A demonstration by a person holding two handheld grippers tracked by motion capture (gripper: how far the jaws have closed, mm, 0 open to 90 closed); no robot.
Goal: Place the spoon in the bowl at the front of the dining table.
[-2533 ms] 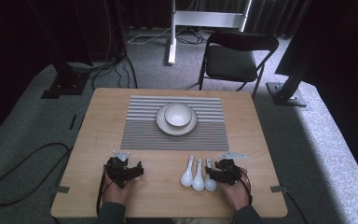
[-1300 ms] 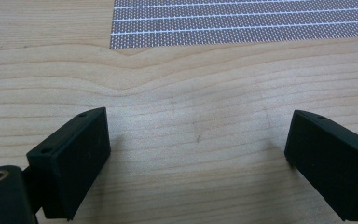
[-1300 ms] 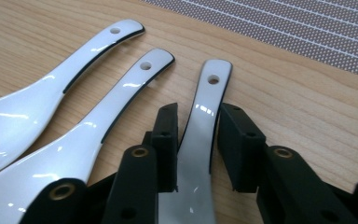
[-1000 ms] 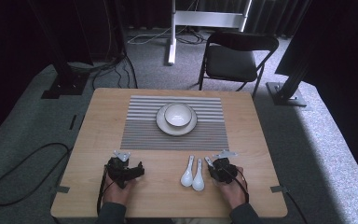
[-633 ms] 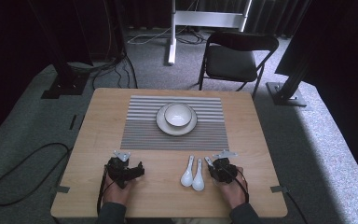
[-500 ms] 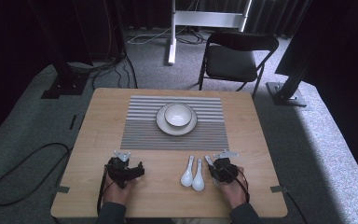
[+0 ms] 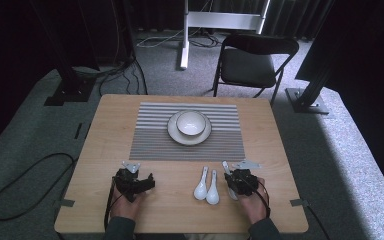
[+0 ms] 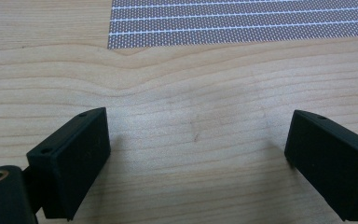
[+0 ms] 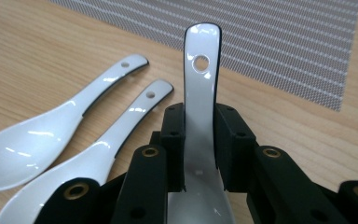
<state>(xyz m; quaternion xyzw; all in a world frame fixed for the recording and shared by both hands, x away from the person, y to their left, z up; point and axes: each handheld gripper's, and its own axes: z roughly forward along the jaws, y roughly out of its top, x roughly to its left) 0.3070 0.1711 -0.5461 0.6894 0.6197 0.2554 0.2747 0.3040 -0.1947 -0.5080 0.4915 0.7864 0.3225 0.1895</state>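
Observation:
My right gripper (image 9: 200,140) is shut on the handle of a white ceramic spoon (image 9: 201,93), whose holed end sticks out past the pads. In the high view this gripper (image 7: 232,180) sits low at the table's front right with the spoon's handle tip (image 7: 226,167) pointing away. Two more white spoons (image 7: 201,185) (image 7: 213,189) lie side by side just to its left, also seen in the right gripper view (image 9: 51,135) (image 9: 107,144). My left gripper (image 7: 131,172) rests at the front left, open (image 8: 198,158), with bare wood between its fingers (image 8: 74,158).
A striped grey placemat (image 7: 150,140) lies mid-table, its near edge ahead of both grippers (image 8: 242,18) (image 9: 279,42). On it stands a white plate (image 7: 175,134) carrying a white bowl (image 7: 190,122). A black folding chair (image 7: 250,65) stands beyond the table's far edge.
Three spoons lay loose at first. My right gripper has shifted slightly left onto the rightmost one and shut on its handle. The left gripper has stayed put.

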